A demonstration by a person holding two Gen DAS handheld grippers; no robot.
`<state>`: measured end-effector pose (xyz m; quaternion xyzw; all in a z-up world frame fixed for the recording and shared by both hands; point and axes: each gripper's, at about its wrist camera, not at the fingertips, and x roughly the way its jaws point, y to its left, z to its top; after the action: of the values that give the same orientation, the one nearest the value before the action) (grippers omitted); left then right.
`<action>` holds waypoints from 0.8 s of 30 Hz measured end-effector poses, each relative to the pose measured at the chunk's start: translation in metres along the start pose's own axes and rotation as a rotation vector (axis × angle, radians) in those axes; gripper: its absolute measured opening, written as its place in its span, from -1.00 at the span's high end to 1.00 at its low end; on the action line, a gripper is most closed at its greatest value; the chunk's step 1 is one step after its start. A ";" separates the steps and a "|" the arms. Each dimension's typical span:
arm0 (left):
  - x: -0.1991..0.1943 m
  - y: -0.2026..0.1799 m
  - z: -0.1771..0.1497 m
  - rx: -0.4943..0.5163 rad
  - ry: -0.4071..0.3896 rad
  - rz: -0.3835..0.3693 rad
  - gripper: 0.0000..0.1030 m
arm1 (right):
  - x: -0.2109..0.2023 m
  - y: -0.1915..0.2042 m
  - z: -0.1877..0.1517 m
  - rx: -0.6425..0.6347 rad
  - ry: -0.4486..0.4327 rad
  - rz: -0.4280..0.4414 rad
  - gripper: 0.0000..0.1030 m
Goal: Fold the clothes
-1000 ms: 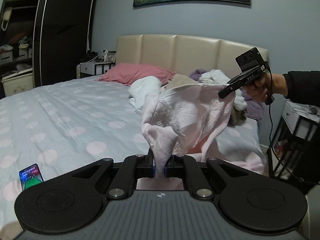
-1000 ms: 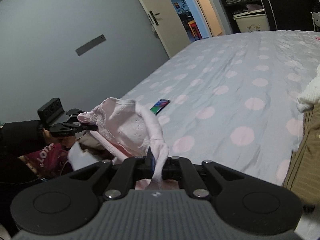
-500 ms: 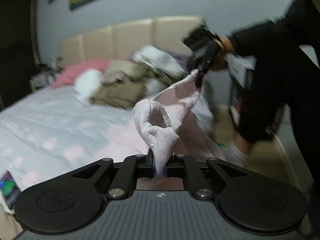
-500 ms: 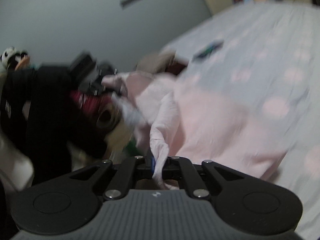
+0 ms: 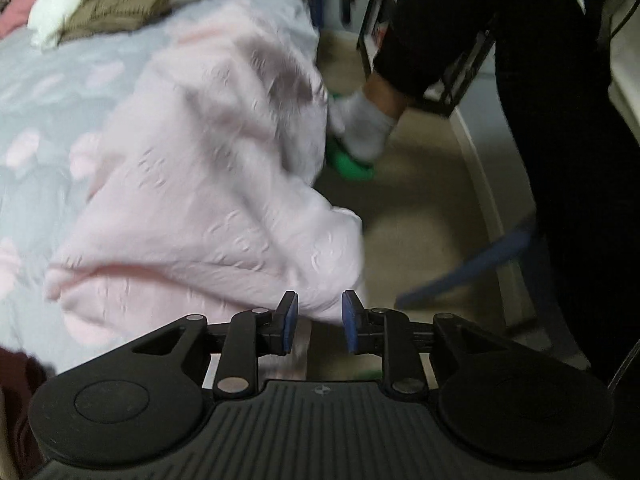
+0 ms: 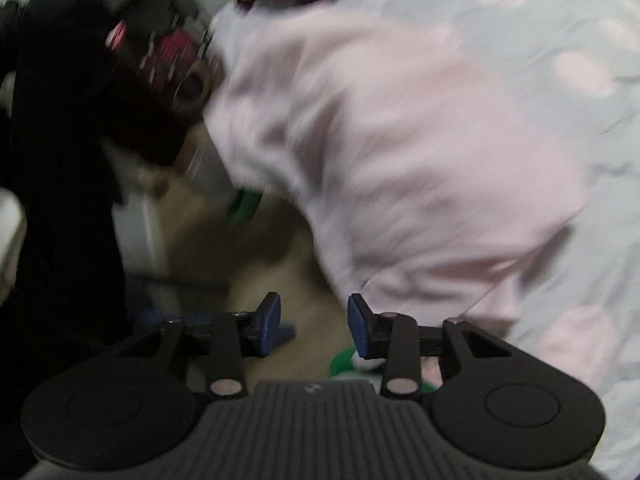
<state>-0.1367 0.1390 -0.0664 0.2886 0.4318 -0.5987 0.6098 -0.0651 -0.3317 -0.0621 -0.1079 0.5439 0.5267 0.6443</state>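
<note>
Bedroom, beige floor [image 5: 424, 200] beside a bed with a grey-blue, pink-dotted sheet [image 5: 48, 92]. Pale pink textured fleece garment [image 5: 208, 184] lies spread along the bed's side edge, part draping over it toward the floor. Left gripper [image 5: 317, 322]: jaws opening, narrow gap, garment hem just past the blue pads, no pinch visible. Right gripper [image 6: 314, 326]: jaws opening, moderate gap, only floor between them; garment [image 6: 400, 152] just beside its right finger. Heap of brown and white clothes [image 5: 112, 4] at the bed's far end. Frames blurred.
</note>
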 end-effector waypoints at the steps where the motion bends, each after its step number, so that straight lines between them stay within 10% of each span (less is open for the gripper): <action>1: -0.003 0.004 -0.004 -0.033 -0.013 0.007 0.58 | -0.008 -0.003 0.002 0.013 -0.040 -0.013 0.09; 4: -0.018 0.030 -0.008 -0.185 -0.114 0.065 0.52 | -0.025 -0.016 0.014 0.086 -0.170 -0.076 -0.30; 8: -0.040 0.075 -0.008 -0.419 -0.279 0.163 -0.16 | -0.037 -0.037 0.016 0.249 -0.291 -0.168 -0.52; 24: -0.006 0.146 -0.059 -1.079 -0.294 0.005 -0.16 | 0.000 -0.097 0.000 0.711 -0.356 -0.104 -0.81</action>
<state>-0.0041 0.2095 -0.1125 -0.1497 0.5868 -0.3254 0.7261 0.0119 -0.3728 -0.1045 0.1874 0.5659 0.2829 0.7515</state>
